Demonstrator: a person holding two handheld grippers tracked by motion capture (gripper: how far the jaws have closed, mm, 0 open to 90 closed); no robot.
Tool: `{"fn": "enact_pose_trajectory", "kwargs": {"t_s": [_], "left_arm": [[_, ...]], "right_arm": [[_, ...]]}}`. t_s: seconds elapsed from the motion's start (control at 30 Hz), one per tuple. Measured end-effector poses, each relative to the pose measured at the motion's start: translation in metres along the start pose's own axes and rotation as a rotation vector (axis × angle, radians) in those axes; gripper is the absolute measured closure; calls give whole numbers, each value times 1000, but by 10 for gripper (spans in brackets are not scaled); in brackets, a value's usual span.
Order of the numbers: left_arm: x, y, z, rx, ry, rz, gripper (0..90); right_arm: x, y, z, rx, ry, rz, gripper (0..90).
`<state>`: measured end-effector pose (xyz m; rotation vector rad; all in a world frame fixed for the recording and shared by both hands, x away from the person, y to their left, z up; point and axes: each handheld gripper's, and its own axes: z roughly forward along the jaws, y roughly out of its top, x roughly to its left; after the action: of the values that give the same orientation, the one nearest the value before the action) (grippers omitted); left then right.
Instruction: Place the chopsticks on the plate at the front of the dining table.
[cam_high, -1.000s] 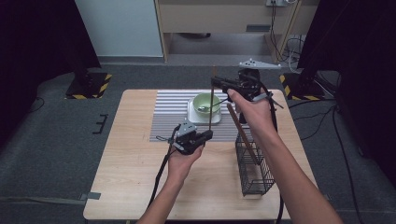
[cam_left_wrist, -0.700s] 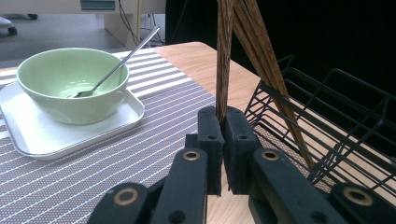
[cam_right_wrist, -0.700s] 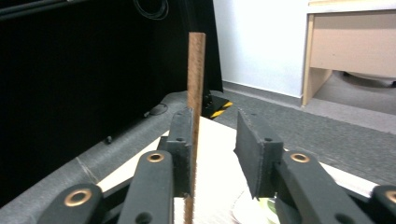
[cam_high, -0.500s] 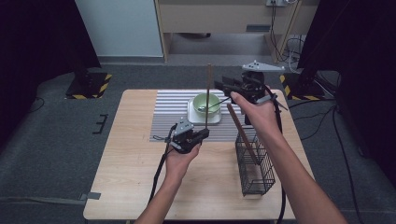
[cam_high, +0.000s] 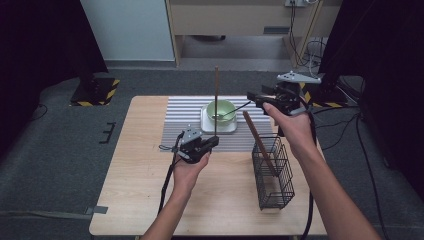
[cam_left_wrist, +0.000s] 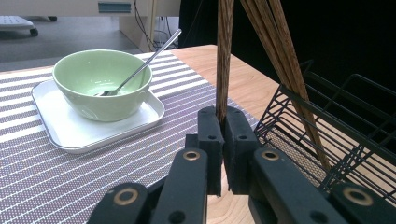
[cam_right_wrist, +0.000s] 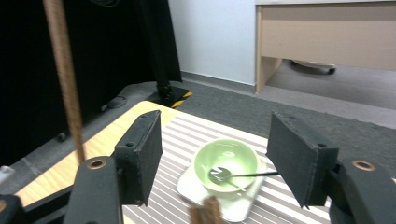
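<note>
Wooden chopstick (cam_left_wrist: 224, 56) pinched in left tongs (cam_left_wrist: 223, 122).

Bowl (cam_high: 220, 110) on tray (cam_high: 206, 125), basket (cam_high: 273, 173) to its right

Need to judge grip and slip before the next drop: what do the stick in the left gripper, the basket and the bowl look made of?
The chopstick in the shut left gripper looks like dark wood, matte, with visible grain. The basket looks like black coated metal wire, an open grid. The bowl looks like glazed ceramic, possibly melamine: pale green, smooth, with soft highlights.
</note>
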<state>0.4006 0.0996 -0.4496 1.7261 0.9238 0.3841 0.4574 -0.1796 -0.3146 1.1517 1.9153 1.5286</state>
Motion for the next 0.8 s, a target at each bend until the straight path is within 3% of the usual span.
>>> {"fn": "enact_pose_trajectory", "kwargs": {"t_s": [0.33,0.47,0.5,0.53,0.57,0.6,0.7,0.8], "left_arm": [[3,1,-5,-1,20,2,862],[6,2,-8,-5,31,4,862],[6,2,-8,-5,31,4,862],[7,2,-9,-5,36,4,862],[7,2,-9,-5,36,4,863],[8,2,-9,-4,38,5,863],[8,2,-9,-4,43,5,862],[10,2,-10,-4,52,7,862]], "right_arm": [[-31,-21,-17,8,-73,8,288],[-54,-42,-29,11,-113,41,258],[-54,-42,-29,11,-113,41,258],[-64,-51,-34,14,-133,53,249],[-64,-51,-34,14,-133,53,249],[-74,-60,-38,18,-152,72,242],[-83,-69,-42,27,-176,77,237],[-99,-90,-47,56,-234,75,218]]}}
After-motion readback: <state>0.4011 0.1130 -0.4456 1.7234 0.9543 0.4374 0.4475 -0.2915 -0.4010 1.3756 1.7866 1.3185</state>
